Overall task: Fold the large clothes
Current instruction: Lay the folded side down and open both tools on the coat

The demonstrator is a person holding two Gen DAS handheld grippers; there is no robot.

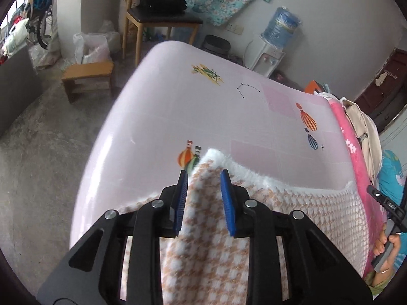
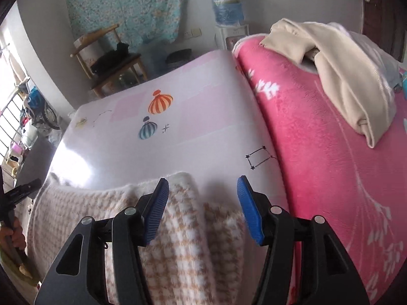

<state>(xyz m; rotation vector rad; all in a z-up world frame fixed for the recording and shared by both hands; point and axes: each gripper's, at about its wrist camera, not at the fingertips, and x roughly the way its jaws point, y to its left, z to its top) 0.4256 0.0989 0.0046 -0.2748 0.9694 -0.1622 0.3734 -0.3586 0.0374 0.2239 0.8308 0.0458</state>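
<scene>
A fuzzy tan-and-white houndstooth garment (image 1: 300,208) lies at the near edge of the pale pink sheet (image 1: 178,106). In the left wrist view my left gripper (image 1: 204,175) stands over a raised corner of it, its blue pads (image 1: 182,198) apart with the cloth between them, not pinched. In the right wrist view the same garment (image 2: 84,203) lies below my right gripper (image 2: 203,184), whose blue pads (image 2: 248,203) are wide apart over a bunched fold (image 2: 188,218). The other gripper's handle and hand show at each view's edge.
A pink floral blanket (image 2: 330,152) covers the bed's right side, with a cream jacket (image 2: 343,76) heaped on it. Off the bed's far edge stand a wooden chair (image 1: 157,23), a small stool (image 1: 86,76) and a water dispenser (image 1: 269,53). Concrete floor lies to the left.
</scene>
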